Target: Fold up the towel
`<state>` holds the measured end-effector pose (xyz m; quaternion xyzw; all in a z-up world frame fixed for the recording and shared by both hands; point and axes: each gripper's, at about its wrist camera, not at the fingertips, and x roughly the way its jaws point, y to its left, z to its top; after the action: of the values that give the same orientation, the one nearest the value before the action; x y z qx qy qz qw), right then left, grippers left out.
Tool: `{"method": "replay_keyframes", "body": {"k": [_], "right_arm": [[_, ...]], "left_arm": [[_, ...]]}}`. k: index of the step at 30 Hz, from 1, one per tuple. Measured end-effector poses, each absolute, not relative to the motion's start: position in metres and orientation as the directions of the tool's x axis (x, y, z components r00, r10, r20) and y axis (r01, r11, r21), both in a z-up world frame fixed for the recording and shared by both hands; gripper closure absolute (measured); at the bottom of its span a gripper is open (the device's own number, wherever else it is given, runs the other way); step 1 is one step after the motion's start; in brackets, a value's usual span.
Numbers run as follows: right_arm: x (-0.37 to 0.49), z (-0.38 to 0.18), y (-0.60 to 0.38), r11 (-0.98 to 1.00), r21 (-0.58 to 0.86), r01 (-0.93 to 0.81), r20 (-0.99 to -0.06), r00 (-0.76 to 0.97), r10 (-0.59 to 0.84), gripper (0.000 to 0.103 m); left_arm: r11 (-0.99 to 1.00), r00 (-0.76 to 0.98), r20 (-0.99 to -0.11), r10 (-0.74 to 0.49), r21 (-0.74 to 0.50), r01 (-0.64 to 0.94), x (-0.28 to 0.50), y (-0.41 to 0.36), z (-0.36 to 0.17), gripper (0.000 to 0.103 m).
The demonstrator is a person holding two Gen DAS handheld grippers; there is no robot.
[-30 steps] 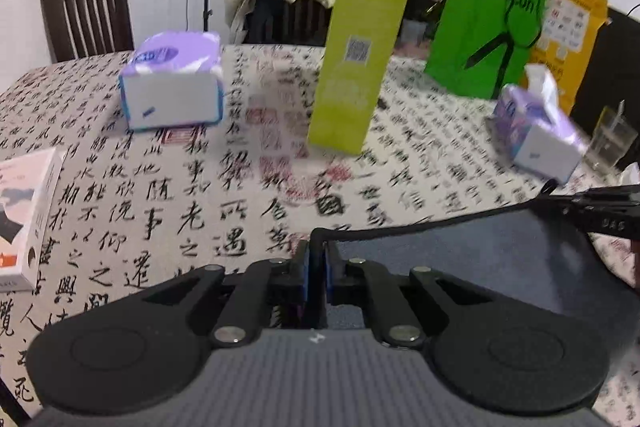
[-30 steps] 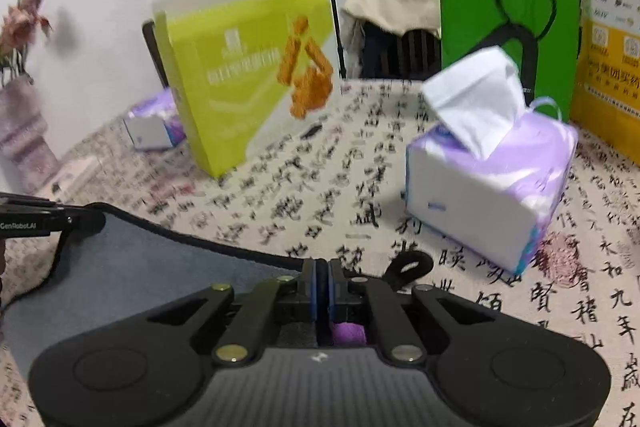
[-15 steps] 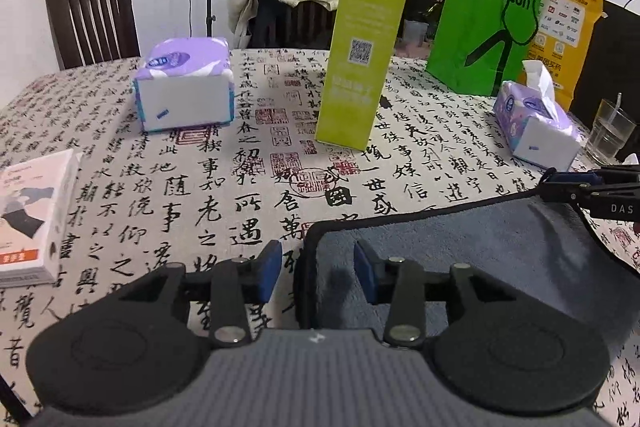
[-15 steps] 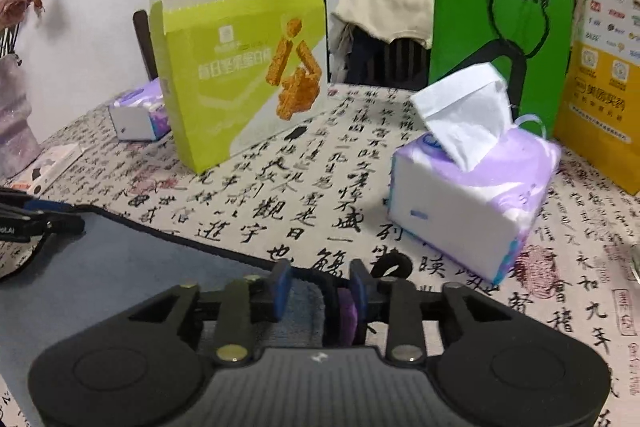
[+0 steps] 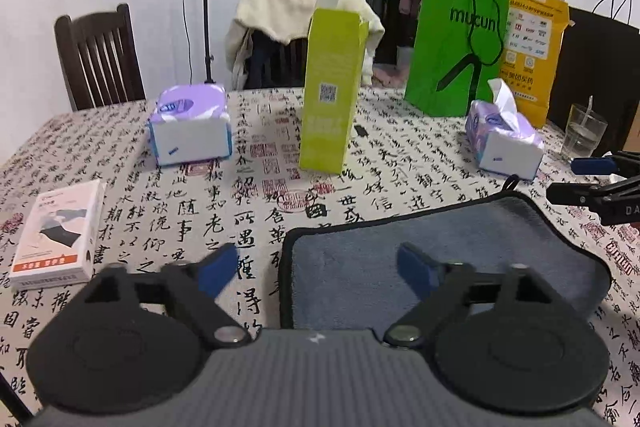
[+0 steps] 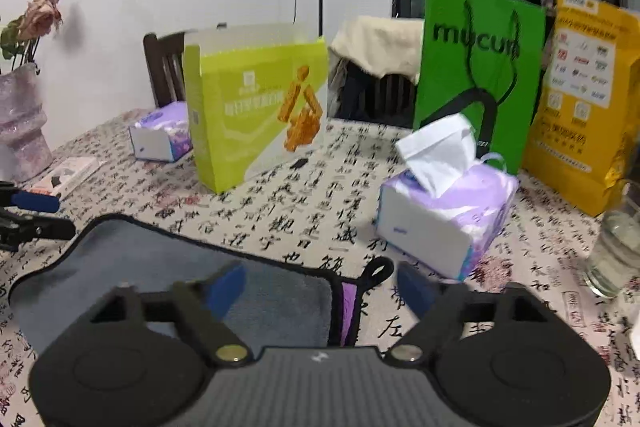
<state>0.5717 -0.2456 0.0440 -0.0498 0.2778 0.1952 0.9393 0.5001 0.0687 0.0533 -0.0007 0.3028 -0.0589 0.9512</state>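
A grey-blue towel (image 5: 420,247) with black trim lies flat on the calligraphy-print tablecloth. It also shows in the right wrist view (image 6: 160,267), with a black hanging loop (image 6: 376,269) at its right corner. My left gripper (image 5: 316,267) is open above the towel's left corner, holding nothing. My right gripper (image 6: 320,285) is open above the towel's right corner, holding nothing. Each gripper shows at the edge of the other's view: the right one (image 5: 592,183) and the left one (image 6: 32,215).
Behind the towel stand a lime-green carton (image 5: 332,87), a green paper bag (image 5: 456,47), a yellow bag (image 5: 532,47) and two purple tissue packs (image 5: 190,123) (image 5: 504,139). A glass (image 5: 586,131) is far right, a small box (image 5: 56,231) left, a vase (image 6: 22,123) far left.
Both grippers were shut on the towel's corners one second ago. Both have opened wide and let go, and the towel now lies flat on the table.
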Motion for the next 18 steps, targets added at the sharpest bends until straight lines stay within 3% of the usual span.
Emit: {"method": "replay_keyframes", "body": {"k": [5, 18], "right_arm": [[0.555, 0.052, -0.247, 0.918, 0.001, -0.397, -0.522, 0.782, 0.339, 0.005], [0.527, 0.062, -0.253, 0.925, 0.000, -0.380, -0.498, 0.802, 0.329, 0.004]], "left_arm": [[0.996, 0.820, -0.566, -0.084, -0.028, 0.083, 0.490, 0.066, 0.055, 0.000], [0.998, 0.833, -0.550, -0.065, -0.015, 0.068, 0.467, 0.064, 0.063, 0.000]]}}
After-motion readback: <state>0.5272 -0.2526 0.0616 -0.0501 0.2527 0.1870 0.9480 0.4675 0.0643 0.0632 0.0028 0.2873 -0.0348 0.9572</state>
